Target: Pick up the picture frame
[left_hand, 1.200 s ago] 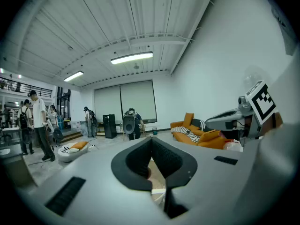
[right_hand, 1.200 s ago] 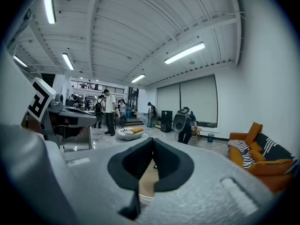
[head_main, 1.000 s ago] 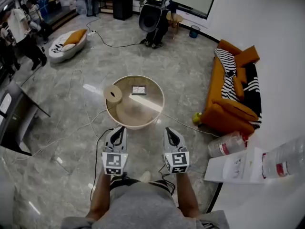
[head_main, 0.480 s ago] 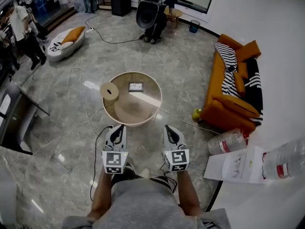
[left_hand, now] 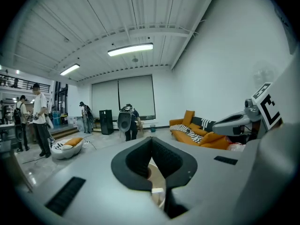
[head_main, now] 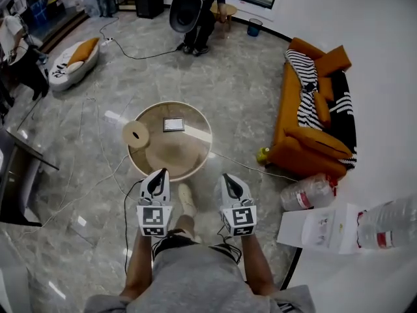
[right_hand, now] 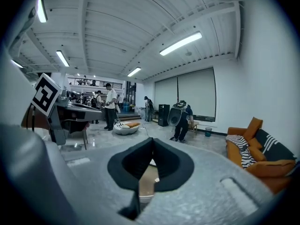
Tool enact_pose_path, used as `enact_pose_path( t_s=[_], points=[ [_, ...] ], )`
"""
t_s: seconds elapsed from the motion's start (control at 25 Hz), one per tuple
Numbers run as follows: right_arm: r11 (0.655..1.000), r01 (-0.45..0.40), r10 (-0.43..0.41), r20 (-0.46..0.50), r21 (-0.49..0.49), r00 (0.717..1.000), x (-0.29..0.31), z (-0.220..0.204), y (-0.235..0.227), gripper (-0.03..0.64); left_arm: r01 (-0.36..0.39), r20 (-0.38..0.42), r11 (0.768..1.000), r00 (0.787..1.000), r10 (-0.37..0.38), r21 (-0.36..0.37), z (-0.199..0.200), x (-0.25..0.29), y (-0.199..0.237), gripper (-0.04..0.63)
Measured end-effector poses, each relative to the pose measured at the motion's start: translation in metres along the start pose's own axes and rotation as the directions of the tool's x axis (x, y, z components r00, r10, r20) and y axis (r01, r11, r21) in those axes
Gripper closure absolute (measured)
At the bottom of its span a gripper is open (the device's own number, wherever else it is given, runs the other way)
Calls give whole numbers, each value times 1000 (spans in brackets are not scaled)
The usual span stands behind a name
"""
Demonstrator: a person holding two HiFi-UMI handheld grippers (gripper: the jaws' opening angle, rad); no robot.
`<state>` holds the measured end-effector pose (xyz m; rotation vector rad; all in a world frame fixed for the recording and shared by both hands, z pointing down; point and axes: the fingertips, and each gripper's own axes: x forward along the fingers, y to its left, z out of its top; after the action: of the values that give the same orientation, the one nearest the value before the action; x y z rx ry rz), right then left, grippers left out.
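The picture frame (head_main: 173,124) lies flat on the far part of a round wooden table (head_main: 193,165), a small grey-rimmed rectangle. A pale round roll (head_main: 135,134) stands at the table's left rim. My left gripper (head_main: 161,173) and right gripper (head_main: 227,177) are held side by side just short of the table's near rim, both pointing towards it and well short of the frame. Both have their jaws together and hold nothing. In the left gripper view the left gripper (left_hand: 151,139) meets at its tip; in the right gripper view the right gripper (right_hand: 152,140) does the same.
An orange sofa (head_main: 313,122) with striped cushions stands to the right. Plastic bottles (head_main: 306,194) and a white box (head_main: 319,230) lie at the lower right. Cables cross the floor (head_main: 85,194). A person with a big round device (head_main: 187,10) stands beyond the table. My shoe (head_main: 187,199) shows between the grippers.
I have stepped towards the table; both grippers have come closer to its near rim. The frame and table have slid left in the head view. Jaws unchanged.
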<state>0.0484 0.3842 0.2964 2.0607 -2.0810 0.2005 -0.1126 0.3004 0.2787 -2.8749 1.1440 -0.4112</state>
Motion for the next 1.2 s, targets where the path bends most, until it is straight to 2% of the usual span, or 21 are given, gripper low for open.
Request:
enact_pose_path(
  t_s=[0.32,0.64,0.96,1.2],
  points=[
    [1000,3,-3,-46,-10,999,121,30,-50,617,55,-8,998,998,-55,-18,26,133,46,578],
    [999,-32,30,-46,-30,998,252,70,-82,617,63,-31,998,997,-64,-26,42,241,108,578],
    [998,-62,61,-60,-13,996,329,77,-99,617,23,-60,1000,998,-24,-19,39,295,156,578],
    [991,-130,130,-115,15,985,377,51,-96,617,-29,-114,997,993,20,-77,9,317,174,578]
  ],
)
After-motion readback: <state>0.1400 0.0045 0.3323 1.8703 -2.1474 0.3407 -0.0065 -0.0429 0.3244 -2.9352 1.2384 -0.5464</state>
